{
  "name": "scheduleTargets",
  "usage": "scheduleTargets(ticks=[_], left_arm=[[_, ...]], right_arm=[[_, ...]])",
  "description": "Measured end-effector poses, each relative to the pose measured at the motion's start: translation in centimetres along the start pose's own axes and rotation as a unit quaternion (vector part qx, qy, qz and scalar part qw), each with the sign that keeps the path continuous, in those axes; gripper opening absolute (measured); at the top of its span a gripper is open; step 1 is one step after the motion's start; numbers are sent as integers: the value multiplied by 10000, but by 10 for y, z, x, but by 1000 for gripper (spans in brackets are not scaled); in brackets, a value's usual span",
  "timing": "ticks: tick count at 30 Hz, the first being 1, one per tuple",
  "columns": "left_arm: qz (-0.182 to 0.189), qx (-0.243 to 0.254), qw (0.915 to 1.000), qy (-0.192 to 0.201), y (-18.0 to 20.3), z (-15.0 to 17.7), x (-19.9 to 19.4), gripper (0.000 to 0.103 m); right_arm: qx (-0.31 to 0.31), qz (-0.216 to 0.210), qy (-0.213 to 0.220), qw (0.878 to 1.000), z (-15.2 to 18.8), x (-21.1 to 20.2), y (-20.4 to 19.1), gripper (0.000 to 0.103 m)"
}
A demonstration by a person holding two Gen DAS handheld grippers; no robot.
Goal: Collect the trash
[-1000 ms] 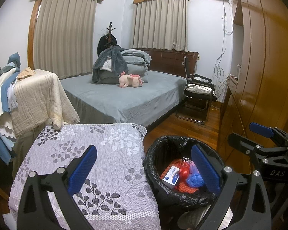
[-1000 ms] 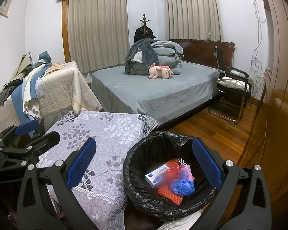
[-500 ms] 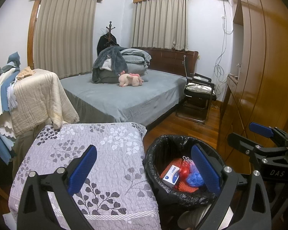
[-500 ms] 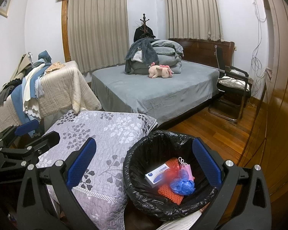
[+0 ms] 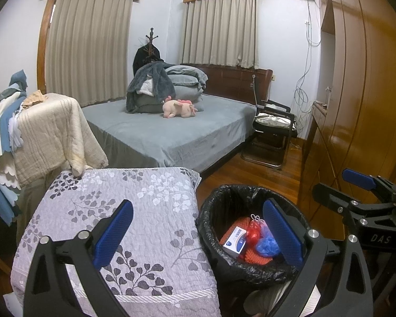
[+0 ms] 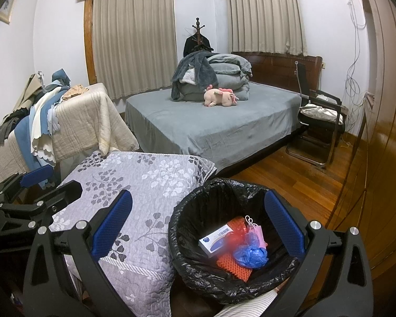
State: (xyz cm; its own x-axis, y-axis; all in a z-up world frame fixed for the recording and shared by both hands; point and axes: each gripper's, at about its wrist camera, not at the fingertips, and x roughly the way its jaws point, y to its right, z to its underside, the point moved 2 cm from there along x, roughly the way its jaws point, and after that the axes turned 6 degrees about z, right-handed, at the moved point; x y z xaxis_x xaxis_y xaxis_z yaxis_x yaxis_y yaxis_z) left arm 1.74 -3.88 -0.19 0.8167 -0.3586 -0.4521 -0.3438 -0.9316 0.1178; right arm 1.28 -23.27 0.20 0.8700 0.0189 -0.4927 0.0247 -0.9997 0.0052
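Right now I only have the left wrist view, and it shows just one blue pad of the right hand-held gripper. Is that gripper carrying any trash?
Observer: No. The right wrist view shows the right hand-held gripper open and empty, its fingers spread wide in front of the black-lined trash bin.
Operator: Good. Is anything hanging further left than the big curtain? My frame cuts off there.
Observer: Yes, a framed picture hangs high up, left of that curtain. It is too blurred at the edge of the view to tell what it shows.
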Motion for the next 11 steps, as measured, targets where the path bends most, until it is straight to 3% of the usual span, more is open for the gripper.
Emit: scheduleTargets(ticks=[11], left_arm=[[-9, 2, 10000, -7, 0, -1, -1, 97]], right_arm=[[-2, -5, -10, 10000, -1, 0, 0, 98]])
